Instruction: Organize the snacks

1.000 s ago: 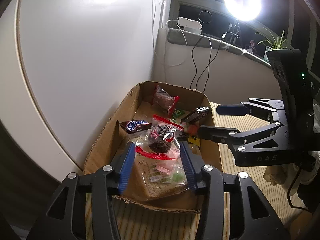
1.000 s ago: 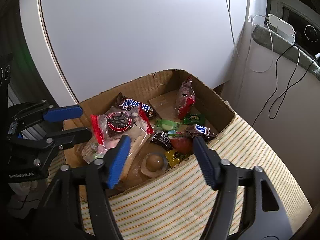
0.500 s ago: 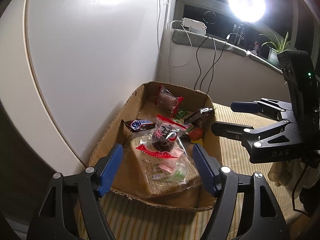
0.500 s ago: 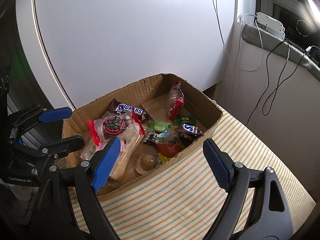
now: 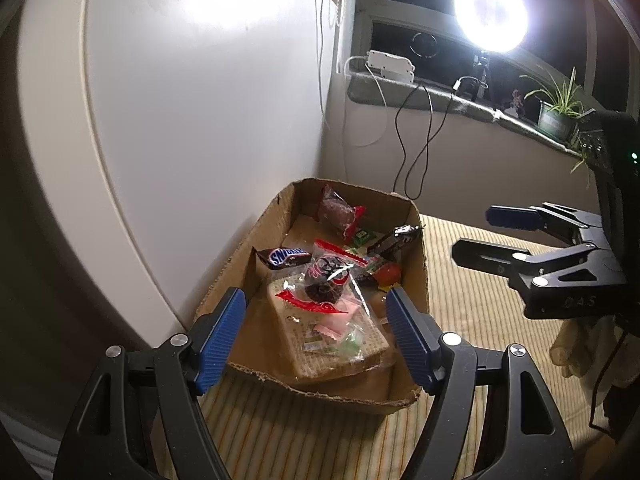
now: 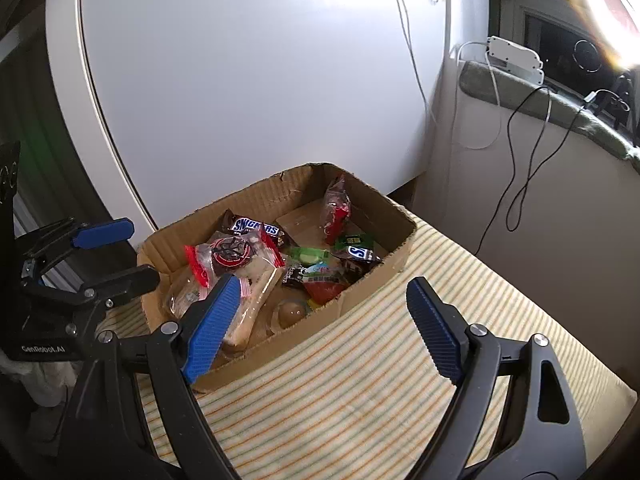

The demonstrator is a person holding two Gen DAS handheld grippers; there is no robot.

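Left hand-held gripper (image 5: 316,330): you hold it wide open and empty, low in the frame, just before the near edge of the cardboard box (image 5: 418,272).
Right hand-held gripper (image 6: 320,322): also wide open, nothing between its blue pads (image 6: 212,320); it hovers over the striped cloth (image 6: 360,380), at the near wall of the box.
Where the snacks are: all lie inside the box, in the middle of both frames, piled loosely one on another.
Red-edged pouch (image 5: 326,278): it lies on top of the flat clear pack (image 5: 332,332). I judge it light, with slippery crinkly film; take it across the dark round middle, not at the loose seam.
Flat clear pack: wide and probably stiffer; its contents may break, so close gently on a short edge.
Snickers bar (image 6: 256,227): at the far left wall of the box. Firm and small, it should be easy if you pinch across its width.
Red packet at the back (image 6: 336,210): leans on the far wall; soft film, it may slide out.
Small round piece (image 6: 291,313): near wall, in clear wrap; I think it can roll away.
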